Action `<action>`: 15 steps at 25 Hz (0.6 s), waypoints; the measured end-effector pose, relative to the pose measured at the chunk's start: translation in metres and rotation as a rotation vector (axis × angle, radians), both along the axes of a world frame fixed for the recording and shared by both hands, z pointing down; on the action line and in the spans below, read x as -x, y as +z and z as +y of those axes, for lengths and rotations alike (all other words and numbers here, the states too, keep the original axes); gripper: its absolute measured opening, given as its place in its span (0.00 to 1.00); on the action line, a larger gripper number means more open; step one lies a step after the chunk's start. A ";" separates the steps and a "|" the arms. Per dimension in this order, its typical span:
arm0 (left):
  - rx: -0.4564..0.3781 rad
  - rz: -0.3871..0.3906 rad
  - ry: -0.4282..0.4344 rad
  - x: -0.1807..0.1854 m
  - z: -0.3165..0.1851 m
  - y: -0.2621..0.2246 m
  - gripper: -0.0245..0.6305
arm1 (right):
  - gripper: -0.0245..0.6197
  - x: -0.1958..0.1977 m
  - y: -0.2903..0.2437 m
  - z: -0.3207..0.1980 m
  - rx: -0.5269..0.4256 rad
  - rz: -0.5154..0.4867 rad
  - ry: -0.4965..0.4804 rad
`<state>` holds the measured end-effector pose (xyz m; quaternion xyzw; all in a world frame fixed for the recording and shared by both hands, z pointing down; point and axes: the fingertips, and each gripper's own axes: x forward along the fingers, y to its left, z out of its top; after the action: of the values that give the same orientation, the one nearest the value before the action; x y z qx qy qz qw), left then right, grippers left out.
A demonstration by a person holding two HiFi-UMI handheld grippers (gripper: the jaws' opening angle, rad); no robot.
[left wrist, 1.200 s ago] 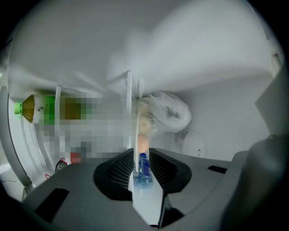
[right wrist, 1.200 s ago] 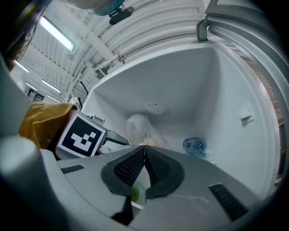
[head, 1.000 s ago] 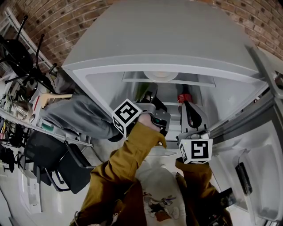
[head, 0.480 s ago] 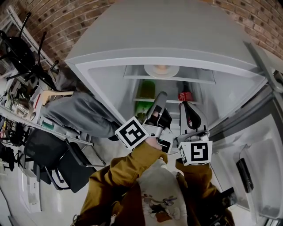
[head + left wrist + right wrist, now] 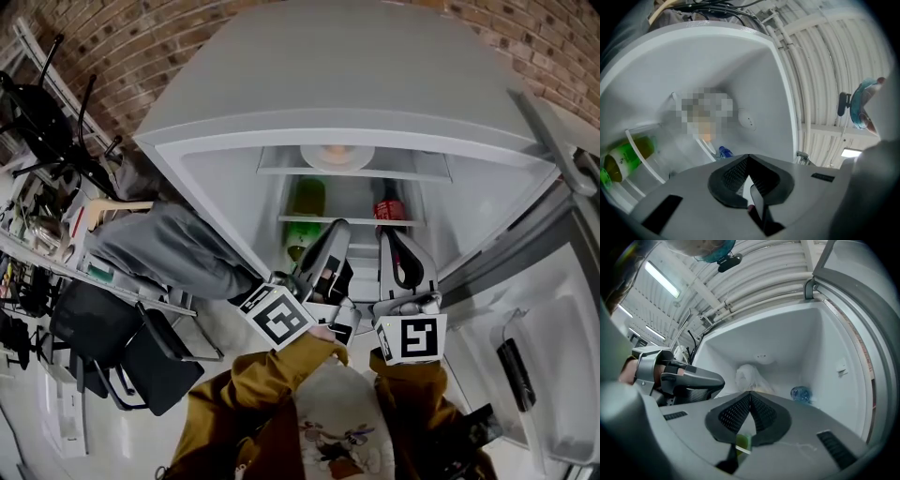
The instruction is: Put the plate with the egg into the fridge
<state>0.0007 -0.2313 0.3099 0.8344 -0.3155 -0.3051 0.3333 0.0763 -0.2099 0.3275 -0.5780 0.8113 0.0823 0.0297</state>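
both grippers are held side by side at the open fridge (image 5: 356, 84), pointed up into its interior on mustard-sleeved forearms (image 5: 267, 380) raised from below; the left gripper (image 5: 336, 230) is tilted rightward, its jaws pressed together on nothing; the right gripper (image 5: 386, 236) is held nearly upright, jaws likewise closed and empty; the plate with the egg (image 5: 337, 155) is seen on the top shelf, above a green bottle (image 5: 305, 199) and apart from both grippers

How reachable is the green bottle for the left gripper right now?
Probably yes: the left gripper, jaws shut, points into the open fridge, and the green bottle sits just left of it with nothing visibly between.
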 end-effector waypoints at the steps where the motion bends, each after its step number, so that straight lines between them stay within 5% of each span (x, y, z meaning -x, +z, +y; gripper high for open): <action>1: -0.013 -0.017 -0.003 0.000 0.003 0.001 0.05 | 0.05 0.000 0.000 0.002 0.000 -0.001 0.001; 15: -0.153 -0.213 -0.052 0.002 0.032 0.011 0.05 | 0.05 -0.001 0.010 0.016 0.021 -0.042 -0.002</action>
<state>-0.0018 -0.1997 0.3211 0.8767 -0.3464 -0.2464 0.2253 0.0774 -0.1941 0.3371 -0.5792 0.8118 0.0617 0.0406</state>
